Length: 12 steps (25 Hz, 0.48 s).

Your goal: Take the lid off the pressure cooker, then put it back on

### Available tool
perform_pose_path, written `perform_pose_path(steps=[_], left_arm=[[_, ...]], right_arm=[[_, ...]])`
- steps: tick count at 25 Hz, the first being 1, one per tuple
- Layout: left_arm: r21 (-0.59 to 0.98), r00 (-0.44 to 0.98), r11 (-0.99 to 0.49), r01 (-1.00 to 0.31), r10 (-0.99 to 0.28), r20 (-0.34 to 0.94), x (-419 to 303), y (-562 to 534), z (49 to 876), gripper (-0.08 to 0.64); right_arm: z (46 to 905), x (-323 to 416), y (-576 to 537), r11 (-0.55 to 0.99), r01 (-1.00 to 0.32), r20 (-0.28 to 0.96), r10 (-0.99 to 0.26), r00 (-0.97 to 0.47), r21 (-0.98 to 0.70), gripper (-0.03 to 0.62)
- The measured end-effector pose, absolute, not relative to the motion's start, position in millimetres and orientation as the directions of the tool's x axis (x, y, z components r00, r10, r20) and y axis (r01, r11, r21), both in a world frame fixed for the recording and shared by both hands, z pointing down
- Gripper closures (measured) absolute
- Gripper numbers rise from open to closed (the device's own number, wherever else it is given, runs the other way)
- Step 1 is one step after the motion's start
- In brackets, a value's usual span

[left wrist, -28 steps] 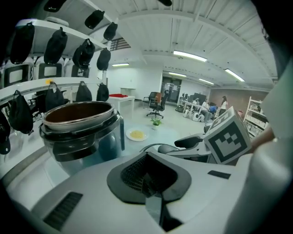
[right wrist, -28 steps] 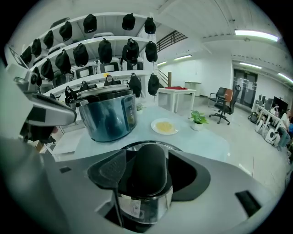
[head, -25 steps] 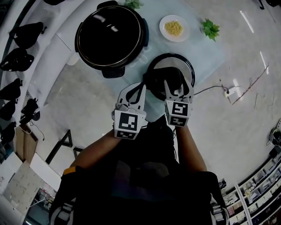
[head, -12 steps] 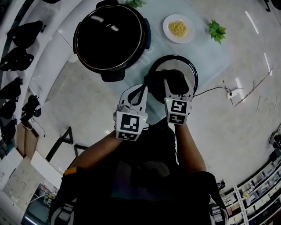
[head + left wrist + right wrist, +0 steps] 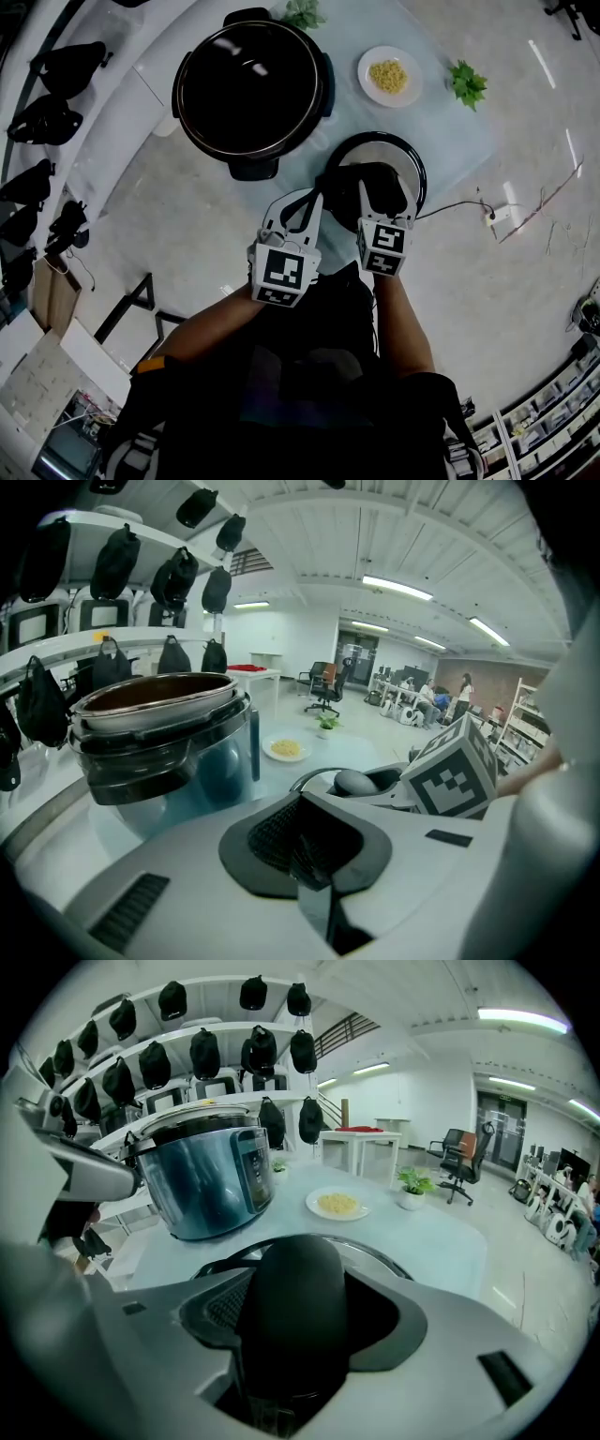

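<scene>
Pressure cooker (image 5: 251,89) stands open on the pale surface (image 5: 441,122), no lid on it, dark inner pot showing. Lid (image 5: 377,150) is off to the pot's right & nearer the person, just beside the pot, not on it. Can't tell if the lid rests on the surface or hangs just above.

R claw (image 5: 380,189) is clenched on the lid's black handle (image 5: 349,183). In the right gripper view the handle (image 5: 291,1288) fills the gap betw. both jaws, w/ the lid's metal rim (image 5: 380,1262) curving beyond.

L claw (image 5: 302,204) is clenched w/ nothing in it; the left gripper view shows the pads pressed together. It hangs just left of the lid, near the handle, not touching it.

White plate (image 5: 389,77) w/ yellow food sits behind the lid, near the cooker. One small green plant (image 5: 467,82) is right of the plate, another (image 5: 302,11) behind the cooker. Curved white shelves (image 5: 122,103) w/ dark items run along the left.
</scene>
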<state>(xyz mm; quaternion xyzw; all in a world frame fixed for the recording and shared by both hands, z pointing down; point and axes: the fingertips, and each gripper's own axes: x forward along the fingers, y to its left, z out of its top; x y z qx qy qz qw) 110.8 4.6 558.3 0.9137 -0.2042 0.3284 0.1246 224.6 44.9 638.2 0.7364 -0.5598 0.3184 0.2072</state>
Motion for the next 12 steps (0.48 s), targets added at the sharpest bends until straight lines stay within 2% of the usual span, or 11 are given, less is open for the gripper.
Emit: perform_pose_path(steps=[5, 12], left_arm=[[0.094, 0.717, -0.881, -0.463, -0.310, 0.625, 110, 5, 537, 0.552], [0.097, 0.725, -0.843, -0.529, -0.389, 0.568, 100, -6, 488, 0.554]], right_arm=[[616, 225, 50, -0.217, -0.975, 0.693, -0.710, 0.126, -0.045, 0.299], [539, 228, 48, -0.088, -0.995, 0.632, -0.774, 0.040, -0.044, 0.301]])
